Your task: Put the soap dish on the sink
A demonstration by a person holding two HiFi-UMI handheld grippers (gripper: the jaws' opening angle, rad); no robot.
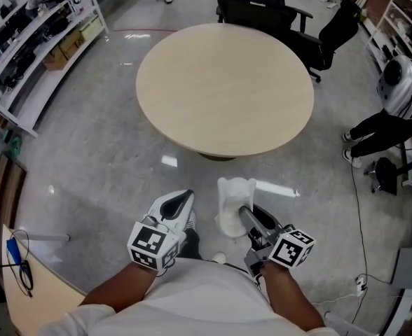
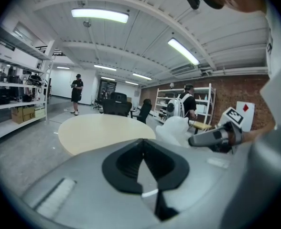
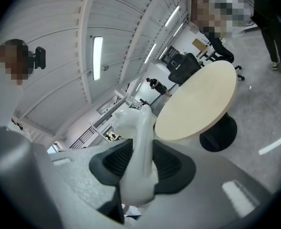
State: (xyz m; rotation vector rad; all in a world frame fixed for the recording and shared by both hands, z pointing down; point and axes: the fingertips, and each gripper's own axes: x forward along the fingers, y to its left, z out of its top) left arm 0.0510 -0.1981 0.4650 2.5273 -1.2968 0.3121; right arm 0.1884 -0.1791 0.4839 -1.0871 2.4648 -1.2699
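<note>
A white soap dish (image 1: 234, 200) hangs over the grey floor, held on edge by my right gripper (image 1: 246, 214), which is shut on it. In the right gripper view the soap dish (image 3: 138, 147) stands upright between the black pads of the right gripper (image 3: 140, 165). My left gripper (image 1: 180, 203) floats beside it on the left, shut with nothing in it. In the left gripper view the left gripper (image 2: 143, 163) has its pads met on a thin line. To its right there, the soap dish (image 2: 175, 129) shows in the right gripper (image 2: 202, 138).
A round beige table (image 1: 224, 89) stands straight ahead on the floor. Black office chairs (image 1: 262, 5) crowd its far side. Shelving (image 1: 31, 40) lines the left wall. A person (image 1: 395, 117) sits at the right. A wooden desk corner (image 1: 24, 285) lies at the lower left.
</note>
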